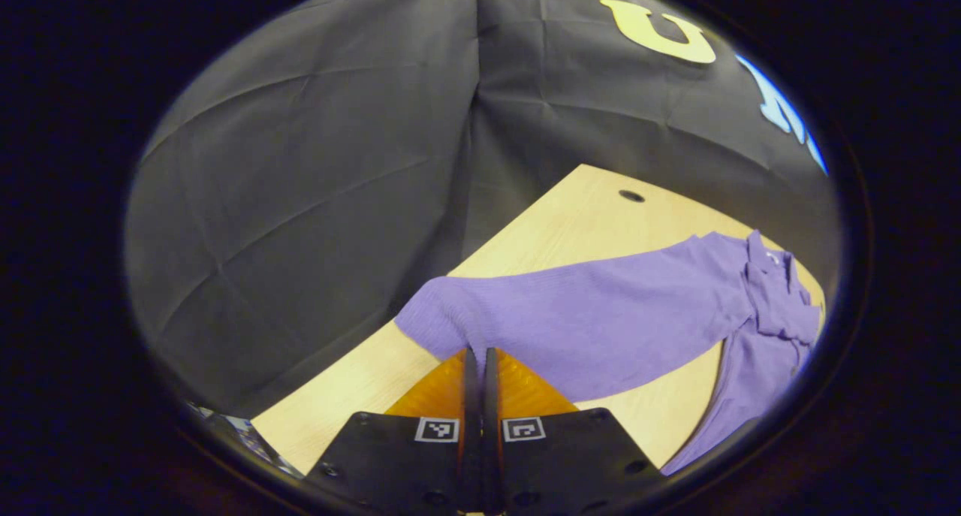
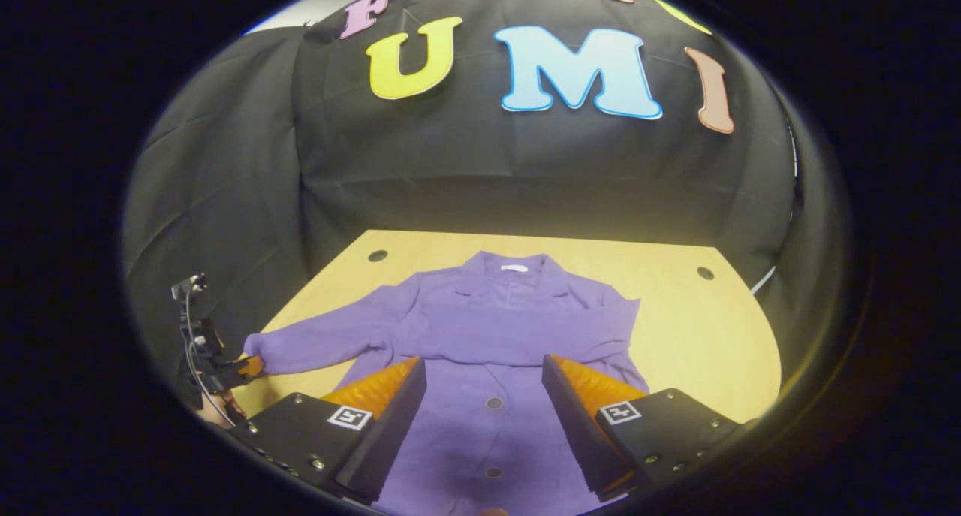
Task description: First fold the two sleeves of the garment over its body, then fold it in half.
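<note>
Purple garment (image 2: pixel 495 328) lies flat on the pale wood table (image 2: pixel 698 328), collar toward the far wall, buttoned front running up between the right gripper (image 2: pixel 484 396) jaws, which stand wide above it. Left gripper (image 1: pixel 481 366) jaws are pressed together on the cuff end of the outstretched sleeve (image 1: pixel 570 321) at the table's near edge. Other sleeve lies folded across the chest.

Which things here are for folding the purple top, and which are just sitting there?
For the job: purple top; its spread sleeve, pinched at the cuff by the left tool; right tool, open above the body.

Just there: wooden table; black cloth wall.
</note>
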`<state>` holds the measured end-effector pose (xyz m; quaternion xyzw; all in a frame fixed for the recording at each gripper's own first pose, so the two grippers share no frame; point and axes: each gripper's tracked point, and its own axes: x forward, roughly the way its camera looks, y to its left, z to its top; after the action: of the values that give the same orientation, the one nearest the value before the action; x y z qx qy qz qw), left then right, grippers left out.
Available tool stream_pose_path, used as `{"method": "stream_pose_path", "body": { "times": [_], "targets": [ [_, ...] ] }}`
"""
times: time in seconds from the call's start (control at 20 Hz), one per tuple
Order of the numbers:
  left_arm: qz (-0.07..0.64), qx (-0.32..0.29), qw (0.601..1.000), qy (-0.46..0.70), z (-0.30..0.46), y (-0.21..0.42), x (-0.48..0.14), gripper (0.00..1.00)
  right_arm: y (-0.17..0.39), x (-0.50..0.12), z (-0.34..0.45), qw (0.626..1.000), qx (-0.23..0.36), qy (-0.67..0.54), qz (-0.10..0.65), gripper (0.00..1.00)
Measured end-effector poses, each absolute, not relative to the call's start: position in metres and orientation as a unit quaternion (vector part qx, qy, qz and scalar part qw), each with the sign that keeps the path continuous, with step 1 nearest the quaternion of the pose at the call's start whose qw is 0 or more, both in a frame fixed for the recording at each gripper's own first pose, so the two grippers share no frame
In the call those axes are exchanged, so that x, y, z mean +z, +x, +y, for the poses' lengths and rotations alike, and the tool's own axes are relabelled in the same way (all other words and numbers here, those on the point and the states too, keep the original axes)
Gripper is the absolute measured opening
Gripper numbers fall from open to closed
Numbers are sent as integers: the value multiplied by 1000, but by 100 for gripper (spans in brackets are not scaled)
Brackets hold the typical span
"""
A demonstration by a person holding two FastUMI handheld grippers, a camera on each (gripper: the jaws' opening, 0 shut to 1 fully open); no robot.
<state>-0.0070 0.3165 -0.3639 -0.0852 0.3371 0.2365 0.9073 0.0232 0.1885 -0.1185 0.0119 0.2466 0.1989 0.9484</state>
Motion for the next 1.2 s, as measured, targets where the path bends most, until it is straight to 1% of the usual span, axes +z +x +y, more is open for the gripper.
{"method": "stream_pose_path", "body": {
  "times": [0.2,0.5,0.75,1.0,1.2],
  "targets": [
    [298,200,926,-115,291,11,-312,6,26,-122,159,952,179,21,247,94],
    [265,137,937,-182,199,71,-255,7,32,-128,120,957,151,38,246,94],
    [264,73,940,-203,108,110,-235,7,36,-132,84,961,127,46,240,94],
    [268,0,944,-195,3,143,-223,7,37,-143,46,965,108,25,239,94],
    [277,-57,944,-168,-88,150,-227,7,37,-152,17,964,102,27,245,94]
  ]
}}
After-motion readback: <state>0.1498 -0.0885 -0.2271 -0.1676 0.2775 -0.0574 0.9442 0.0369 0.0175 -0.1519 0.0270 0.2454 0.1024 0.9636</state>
